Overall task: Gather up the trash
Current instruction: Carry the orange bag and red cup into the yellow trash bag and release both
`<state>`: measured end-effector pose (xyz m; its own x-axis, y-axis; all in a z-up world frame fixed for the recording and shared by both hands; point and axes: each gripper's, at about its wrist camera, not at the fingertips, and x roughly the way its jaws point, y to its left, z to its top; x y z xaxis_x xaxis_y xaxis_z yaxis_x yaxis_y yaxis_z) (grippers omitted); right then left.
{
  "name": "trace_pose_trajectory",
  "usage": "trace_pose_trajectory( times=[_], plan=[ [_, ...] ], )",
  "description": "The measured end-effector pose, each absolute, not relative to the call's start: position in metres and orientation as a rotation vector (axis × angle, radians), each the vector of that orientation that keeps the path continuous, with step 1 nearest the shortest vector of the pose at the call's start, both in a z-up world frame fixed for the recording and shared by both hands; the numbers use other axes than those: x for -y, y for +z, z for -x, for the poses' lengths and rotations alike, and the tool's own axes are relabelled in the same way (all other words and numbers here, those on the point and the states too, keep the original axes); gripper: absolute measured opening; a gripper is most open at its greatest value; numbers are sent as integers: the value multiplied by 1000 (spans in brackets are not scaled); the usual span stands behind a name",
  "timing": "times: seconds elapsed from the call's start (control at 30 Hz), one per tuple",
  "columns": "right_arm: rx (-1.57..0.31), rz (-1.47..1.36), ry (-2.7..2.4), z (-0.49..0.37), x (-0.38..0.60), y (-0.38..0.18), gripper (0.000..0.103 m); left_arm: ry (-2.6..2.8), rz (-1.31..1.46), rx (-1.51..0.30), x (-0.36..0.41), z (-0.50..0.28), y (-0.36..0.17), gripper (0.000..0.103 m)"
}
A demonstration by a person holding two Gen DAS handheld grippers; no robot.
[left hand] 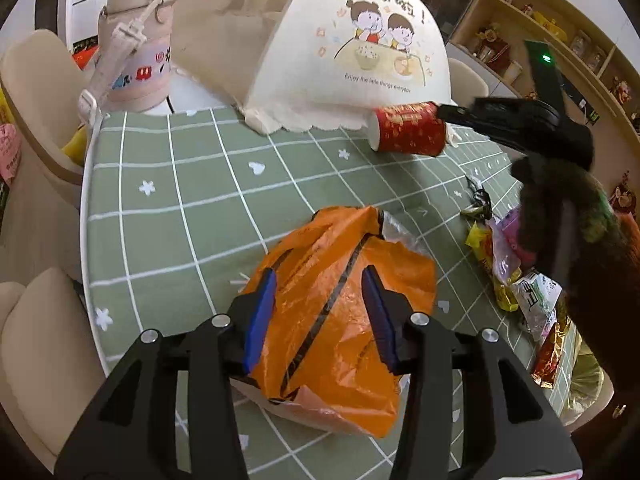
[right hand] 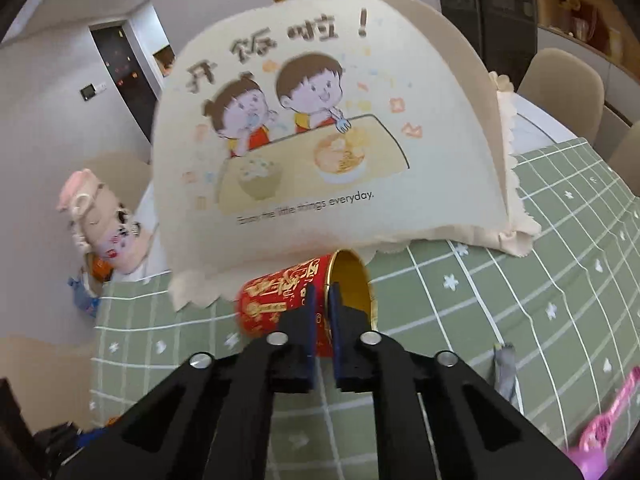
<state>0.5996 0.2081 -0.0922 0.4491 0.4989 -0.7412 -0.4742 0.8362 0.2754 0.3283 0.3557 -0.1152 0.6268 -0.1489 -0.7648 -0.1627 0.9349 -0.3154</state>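
One orange plastic bag [left hand: 336,320] lies crumpled on the green checked cloth of the counter [left hand: 168,216], one red paper cup [left hand: 408,132] lies on its side further back, and a heap of loose wrappers [left hand: 516,276] spreads along the right edge; how many wrappers there are I cannot count. One pink water bottle [left hand: 136,48] with a strap stands at the far left corner, and one cream food cover [left hand: 352,40] printed with two cartoon children sits behind the cup, its scalloped hem touching the cup's side.

Over the bag, the left gripper [left hand: 320,312] stands partly open, its blue pads [left hand: 260,316] either side of the bag's upper folds; whether they press the plastic is hard to tell, and nothing looks lifted. Further right, the right gripper [right hand: 324,312] is closed on the red cup's rim: one finger sits outside the printed wall, the other inside the gold-lined mouth [right hand: 352,284], pinching the wall between them. In the left wrist view the same gripper reaches in from the right to the cup's open end.

A dark fuzzy sleeve [left hand: 576,240] covers part of the wrappers. At the right gripper's lower right, a pink packet [right hand: 604,428] is cut off by the lens edge, and the bottle appears blurred there.
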Motion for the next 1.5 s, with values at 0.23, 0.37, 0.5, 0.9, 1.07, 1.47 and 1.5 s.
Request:
trace_pose_trajectory(
  times=[0.23, 0.37, 0.5, 0.9, 1.07, 1.47, 1.5],
  plan=[
    [-843, -16, 569, -541, -175, -40, 5, -91, 323, -847, -357, -321, -96, 51],
    [-815, -17, 576, -494, -149, -19, 5, -48, 252, -835, -355, -325, -98, 52],
    [-833, -18, 582, -438, -123, -18, 5, 18, 260, -886, -364, -343, -117, 52],
    [-933, -45, 470, -343, -51, -70, 5, -34, 254, -993, -319, -335, -128, 3],
    [-953, -93, 442, -332, -39, -85, 7, -92, 221, -958, -291, -298, -105, 3],
    [-938, -58, 401, -337, -45, -84, 9, -101, 150, -898, -262, -253, -70, 3],
    [-938, -58, 401, -337, -45, -84, 8, -104, 154, -895, -262, -252, -68, 3]
  ],
)
